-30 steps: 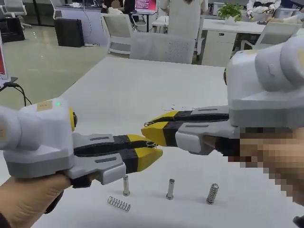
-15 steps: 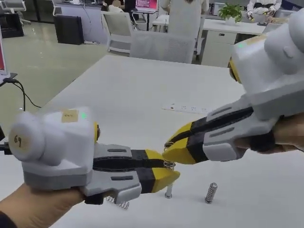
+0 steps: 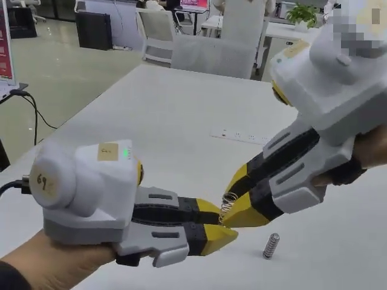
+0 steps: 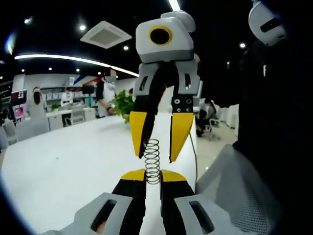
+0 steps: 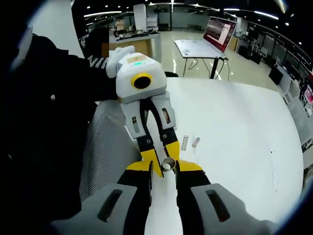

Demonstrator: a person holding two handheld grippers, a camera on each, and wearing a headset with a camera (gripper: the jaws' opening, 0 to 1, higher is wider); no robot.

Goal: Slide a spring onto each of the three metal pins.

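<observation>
Above the near part of the white table, the two grippers meet tip to tip, with one spring between them. The left gripper is almost shut and pinches the bottom end of this spring. The right gripper is a little open. Its jaws sit on both sides of the top part of the spring, one touching it and the other with a gap, so I think it is not squeezing. On the table under them, a bare pin sits just beside a loose spring. At the near right, a done pin has its spring on. A few things can go wrong from here. The spring is held by one end, so it can wobble, bend, or pop out and bounce off the table. If the right gripper shuts crooked, it can push the spring out of the left one. If both grippers pull, the spring can stretch and get spoiled. The grippers hang close over the bare pin, so a jaw can bump it over. If the spring comes down tilted, it can miss the pin top and slip down beside it.
</observation>
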